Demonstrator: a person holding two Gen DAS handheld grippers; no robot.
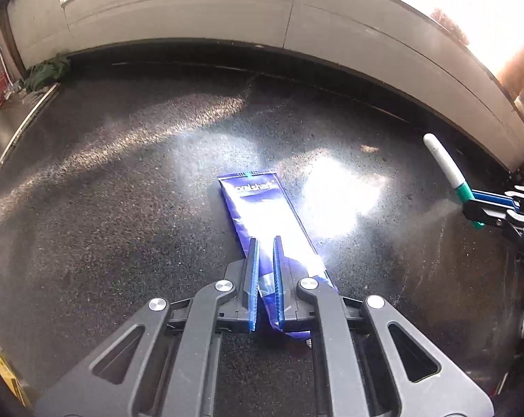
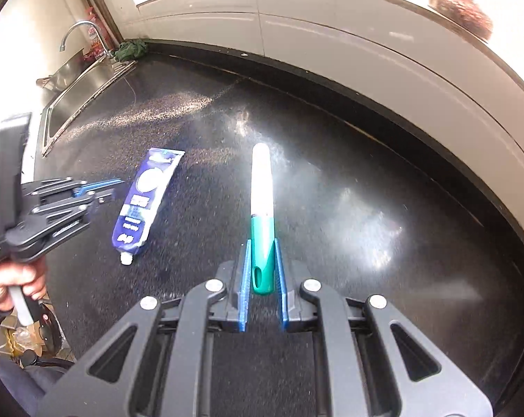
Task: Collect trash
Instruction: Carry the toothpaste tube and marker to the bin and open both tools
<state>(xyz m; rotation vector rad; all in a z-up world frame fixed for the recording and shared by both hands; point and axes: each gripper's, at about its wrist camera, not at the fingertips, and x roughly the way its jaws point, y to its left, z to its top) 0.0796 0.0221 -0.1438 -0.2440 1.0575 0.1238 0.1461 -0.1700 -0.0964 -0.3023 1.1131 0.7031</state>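
Blue tube (image 1: 267, 215) is clamped by left gripper (image 1: 265, 243), green-capped marker (image 2: 262, 208) by right gripper (image 2: 262, 246); binning remains.

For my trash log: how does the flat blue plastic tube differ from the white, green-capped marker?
The blue tube is flat and crumpled; the marker is round and straight. The left gripper pinches the tube; the right gripper pinches the marker. Both are held at one end.

Glossy black speckled stone tabletop (image 2: 331, 180), shiny blue plastic tube (image 2: 144, 201), smooth white-and-green plastic marker (image 2: 262, 208), brushed metal sink (image 2: 71, 100), crumpled green cloth (image 2: 131, 49)
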